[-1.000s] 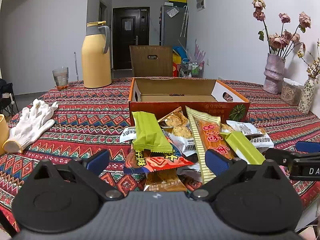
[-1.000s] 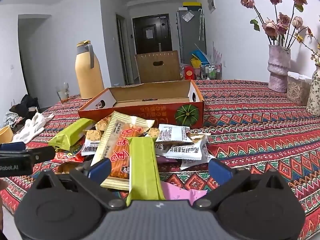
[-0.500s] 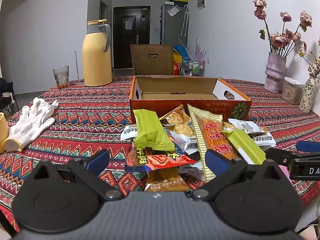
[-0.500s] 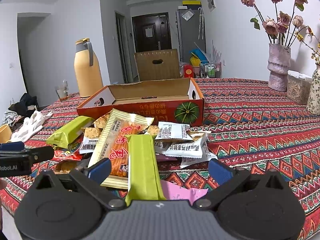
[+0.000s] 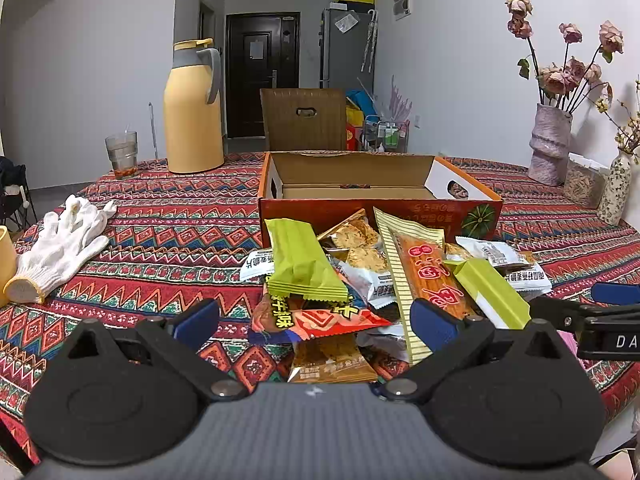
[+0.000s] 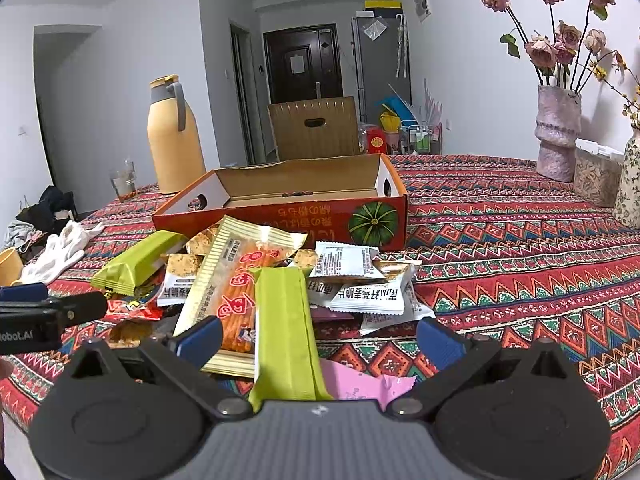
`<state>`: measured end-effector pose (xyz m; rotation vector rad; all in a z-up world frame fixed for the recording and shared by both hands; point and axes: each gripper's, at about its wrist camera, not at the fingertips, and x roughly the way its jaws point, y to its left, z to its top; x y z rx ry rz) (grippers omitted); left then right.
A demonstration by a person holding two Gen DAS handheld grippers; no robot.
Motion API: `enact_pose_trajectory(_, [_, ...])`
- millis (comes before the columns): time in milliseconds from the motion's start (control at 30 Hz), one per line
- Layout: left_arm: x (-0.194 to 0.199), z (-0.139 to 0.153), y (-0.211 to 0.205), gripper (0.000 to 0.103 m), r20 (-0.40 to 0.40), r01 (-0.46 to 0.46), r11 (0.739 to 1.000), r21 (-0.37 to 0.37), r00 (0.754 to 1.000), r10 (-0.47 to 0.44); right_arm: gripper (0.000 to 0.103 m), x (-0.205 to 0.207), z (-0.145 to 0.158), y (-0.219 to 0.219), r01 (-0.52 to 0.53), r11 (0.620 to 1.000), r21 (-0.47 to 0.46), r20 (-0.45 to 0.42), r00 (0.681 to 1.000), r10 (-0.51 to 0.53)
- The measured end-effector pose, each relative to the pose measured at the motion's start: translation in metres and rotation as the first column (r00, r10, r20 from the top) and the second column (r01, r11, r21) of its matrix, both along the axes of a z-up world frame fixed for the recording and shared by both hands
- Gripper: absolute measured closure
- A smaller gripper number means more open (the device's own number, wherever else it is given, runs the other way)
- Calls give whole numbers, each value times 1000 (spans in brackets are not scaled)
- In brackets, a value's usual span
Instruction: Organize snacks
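Left tool (image 5: 314, 322): fingers spread wide, nothing between them; blue pads hang over the near edge of the snack pile (image 5: 384, 280), no contact visible. Directly ahead at 12 o'clock lies a green bar wrapper (image 5: 300, 264) on top of a red-and-orange packet (image 5: 320, 320) with yellow characters; a brown packet (image 5: 332, 360) sits below that, closest to the tool.

Right tool (image 6: 318, 340): also released, fingers wide apart, holding nothing. A second green bar wrapper (image 6: 286, 332) runs lengthwise between the fingers toward 12 o'clock, touching neither pad as far as can be seen. A pink wrapper (image 6: 360, 384) lies under its near end.

Each tool shows in the other's view: right tool at 3 o'clock in the left view with letters "DA" readable; left tool at 9 o'clock in the right view, marked "obot.AI".

A long striped packet (image 6: 240, 280) with an orange window and red characters lies at the pile's centre. White sachets (image 6: 368, 296) with black print lie at its 2 o'clock; the print is too small to read with certainty.

The orange cardboard box (image 5: 380, 208), open, stands just behind the pile at 12 o'clock, with upside-down printing and a green pumpkin picture on its front wall.

Everything rests on the counter (image 6: 520, 260) under a red patterned cloth. White gloves (image 5: 64, 244) at 10 o'clock in the left view, yellow thermos jug (image 5: 194, 108) beyond them.
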<state>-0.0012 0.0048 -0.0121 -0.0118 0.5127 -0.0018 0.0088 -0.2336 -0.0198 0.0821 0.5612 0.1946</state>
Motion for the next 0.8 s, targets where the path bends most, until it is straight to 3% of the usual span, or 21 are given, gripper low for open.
enact_pose_trajectory(800, [0, 2, -3, 0, 1, 0, 1000, 1, 1000, 0, 0, 0, -1, 1, -3, 1000, 1, 1, 1000, 3])
